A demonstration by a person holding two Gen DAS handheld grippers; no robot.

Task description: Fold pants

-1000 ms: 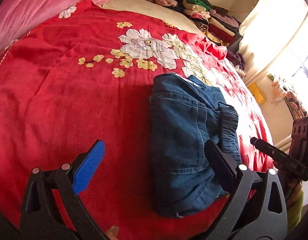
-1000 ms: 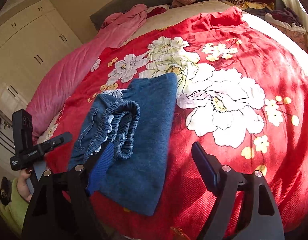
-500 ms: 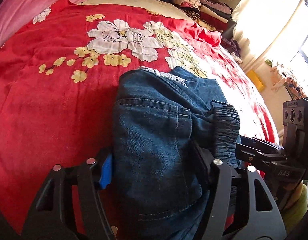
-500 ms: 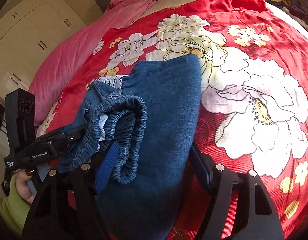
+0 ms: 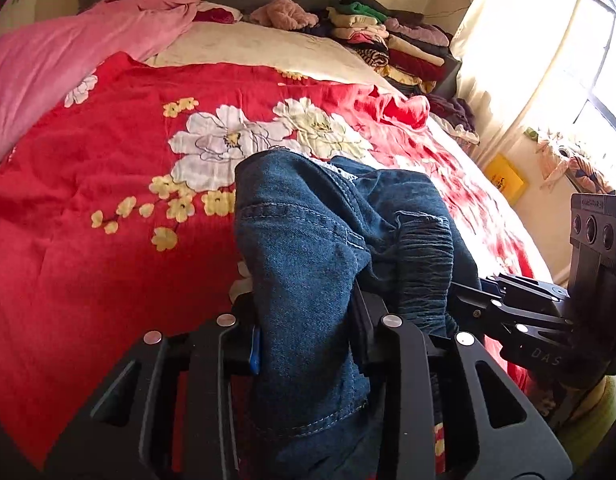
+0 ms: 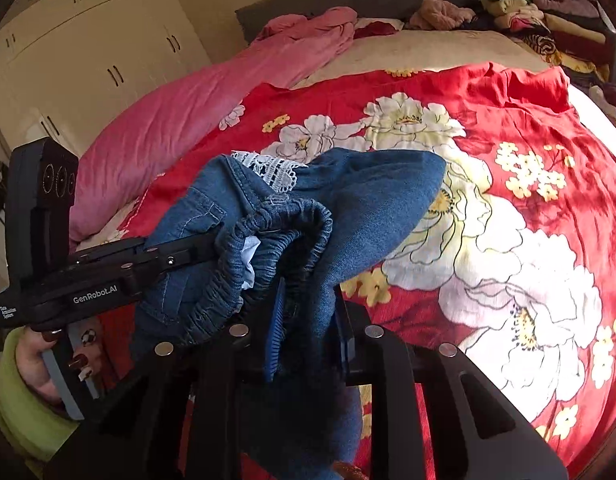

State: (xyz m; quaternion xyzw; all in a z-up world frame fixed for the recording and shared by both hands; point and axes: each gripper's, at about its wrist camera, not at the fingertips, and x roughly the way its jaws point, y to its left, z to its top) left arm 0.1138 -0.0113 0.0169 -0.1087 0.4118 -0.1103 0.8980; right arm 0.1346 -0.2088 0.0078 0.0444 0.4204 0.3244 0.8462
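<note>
Left gripper (image 5: 308, 344): jaws have just been closing and now clamp a bunched fold of the pants (image 5: 308, 248); denim fills the gap between the pads. Right gripper (image 6: 308, 332): jaws have likewise just been closing and now pinch the pants (image 6: 347, 200) beside the elastic waistband (image 6: 284, 232); cloth sits between the blue pads.

The pants are folded into a thick bundle, gathered between the two grippers, with their near end raised off the quilt (image 5: 88, 260). The far end droops toward the quilt; contact there cannot be confirmed. The bundle lies toward the near edge of the bed, roughly midway across it. A strip of white lace (image 6: 268, 168) shows at the far fold.

In the right wrist view the left gripper (image 6: 180, 256) enters from the left, its tips buried in the denim; the hand (image 6: 40, 360) holding it wears a green sleeve (image 6: 12, 396).

Pink bedding (image 5: 68, 52) lies along the bed's far left side. A stack of folded clothes (image 5: 379, 36) occupies the far right corner. White cupboards (image 6: 88, 48) stand beyond the bed's left side.
</note>
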